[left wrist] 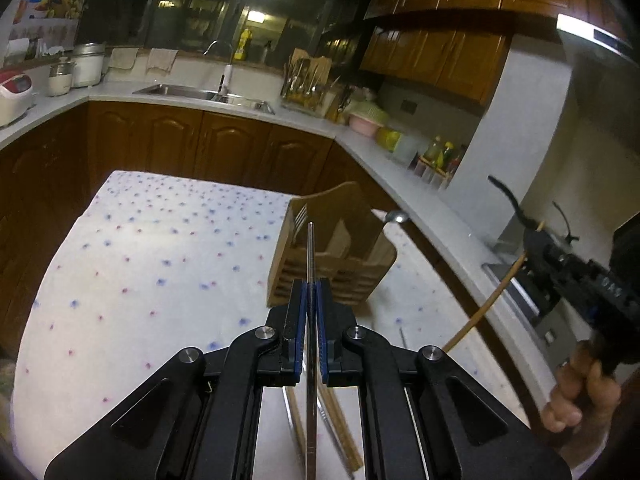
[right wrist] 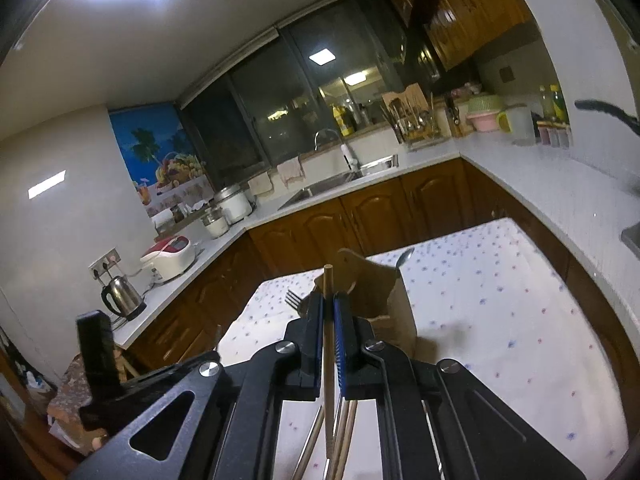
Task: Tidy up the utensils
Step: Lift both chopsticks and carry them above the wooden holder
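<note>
My left gripper is shut on a metal chopstick that points up toward the wooden utensil holder. The holder stands on the flowered tablecloth with a fork and a spoon in it. My right gripper is shut on a wooden chopstick, held above the table near the holder. The right gripper also shows at the right edge of the left wrist view, with the wooden chopstick hanging from it. More chopsticks lie on the cloth below the left gripper.
A white counter wraps around the table, with a sink, a dish rack, bowls and bottles. A rice cooker and a kettle stand on the left counter. Wooden cabinets stand below and above.
</note>
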